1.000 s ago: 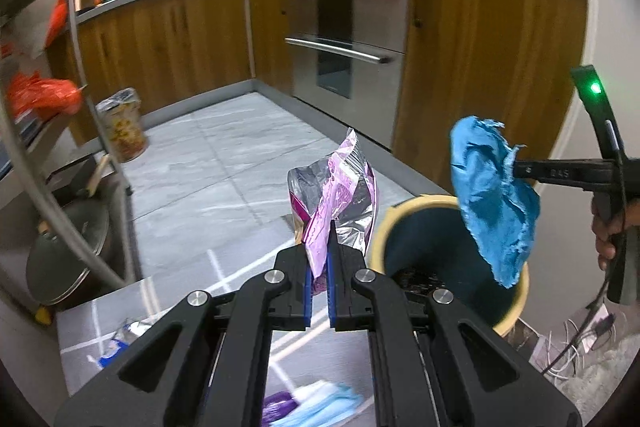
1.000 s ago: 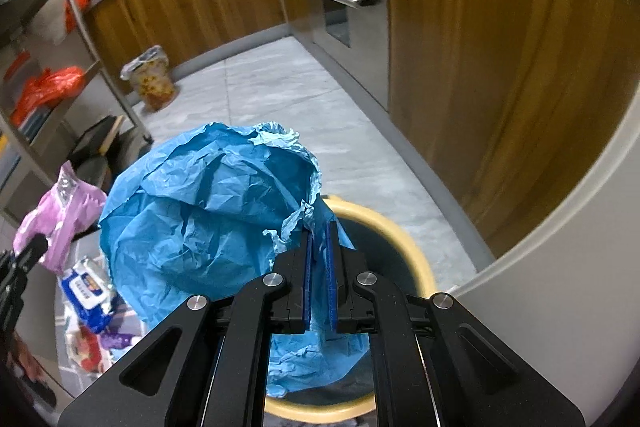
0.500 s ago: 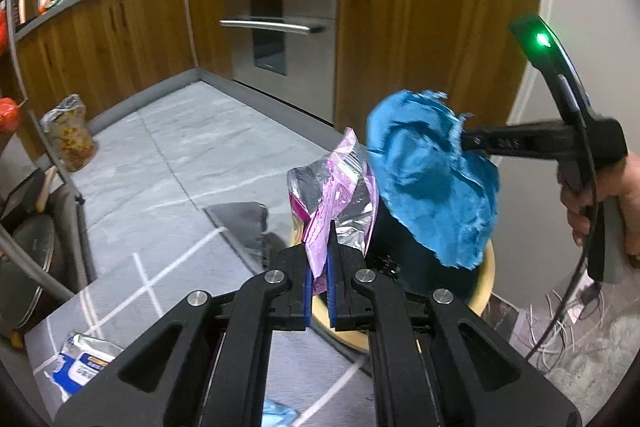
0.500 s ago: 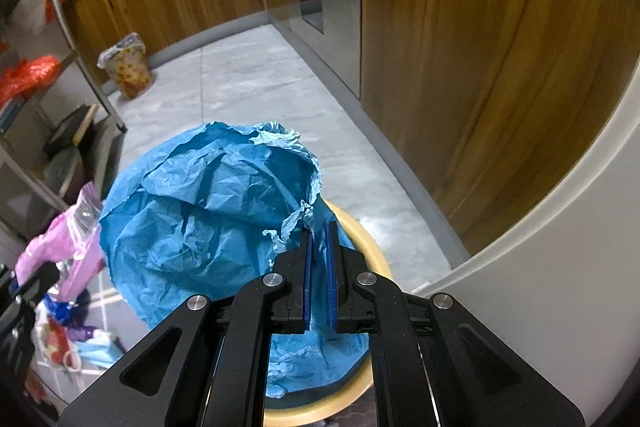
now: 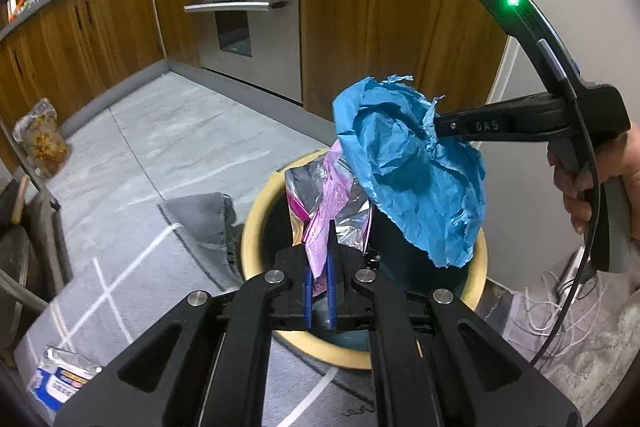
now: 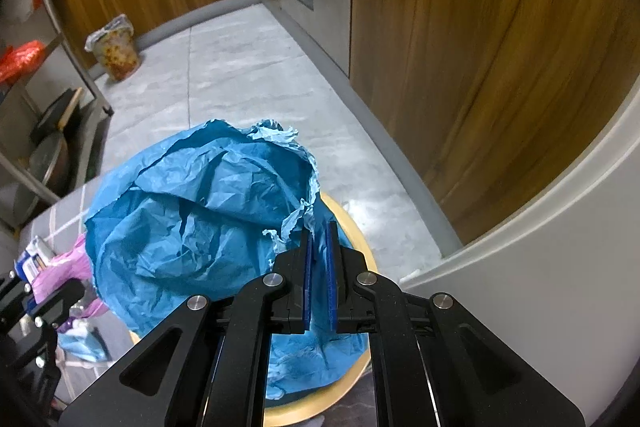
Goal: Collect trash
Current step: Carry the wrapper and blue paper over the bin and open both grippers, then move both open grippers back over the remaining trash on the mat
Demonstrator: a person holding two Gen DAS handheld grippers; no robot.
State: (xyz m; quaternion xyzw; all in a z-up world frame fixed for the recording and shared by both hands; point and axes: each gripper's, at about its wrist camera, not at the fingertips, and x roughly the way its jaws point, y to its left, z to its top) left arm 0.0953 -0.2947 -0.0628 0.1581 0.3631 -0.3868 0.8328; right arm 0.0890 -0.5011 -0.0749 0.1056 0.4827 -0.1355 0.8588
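My left gripper [image 5: 319, 251] is shut on a pink and silver foil wrapper [image 5: 326, 195], held over the mouth of the round bin with the yellow rim [image 5: 256, 227]. My right gripper [image 6: 319, 247] is shut on a large crumpled blue paper [image 6: 200, 227], which hangs above the same bin [image 6: 352, 231]. In the left wrist view the blue paper [image 5: 408, 179] sits right of the wrapper and overlaps it, with the right gripper's body and a hand [image 5: 592, 179] behind it. The wrapper [image 6: 68, 267] peeks out at the left of the right wrist view.
A white and blue packet [image 5: 60, 379] lies on the grey rug [image 5: 132, 267]. A lined patterned bin [image 6: 116, 47] stands by the wooden cabinets [image 6: 460, 47]. An oven front [image 5: 244, 3], a metal shelf rack [image 6: 52, 75] and white cables [image 5: 560, 315] are near.
The left gripper has swung right and down, carrying the wrapper from beside the bin to over its mouth. The right gripper has sunk a little with the blue paper.
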